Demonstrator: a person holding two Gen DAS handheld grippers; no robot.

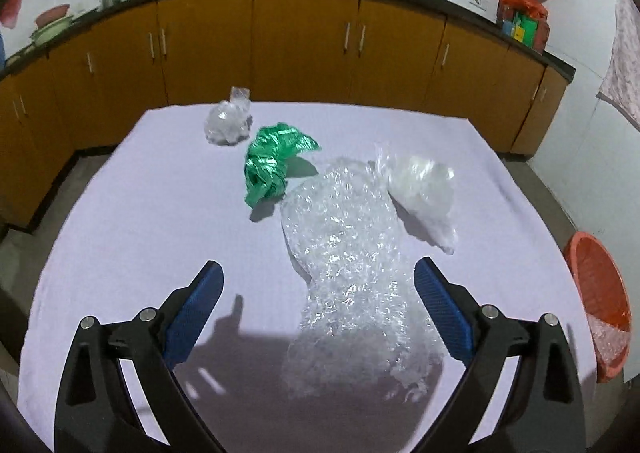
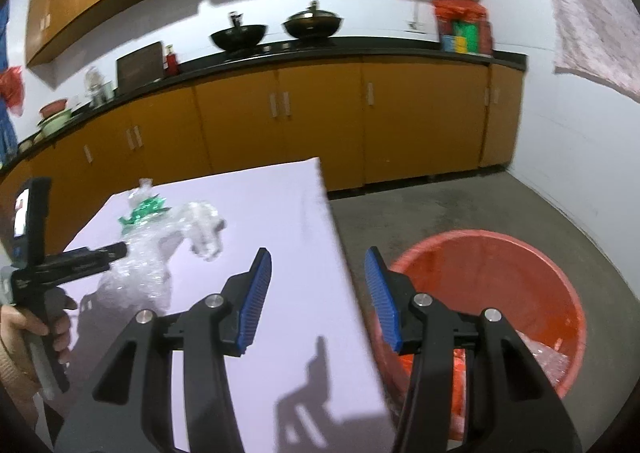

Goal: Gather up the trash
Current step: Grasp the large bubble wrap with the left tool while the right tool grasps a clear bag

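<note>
Bubble wrap (image 1: 352,265) stretched lengthwise from lower centre toward upper right (clear, crumpled); left gripper (image 1: 318,285) wide, right gripper (image 2: 318,281) half-open, both empty.

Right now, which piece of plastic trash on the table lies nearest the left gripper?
The long bubble wrap sheet, reaching between the left gripper's open fingers; the green bag and clear bags lie farther off.
</note>
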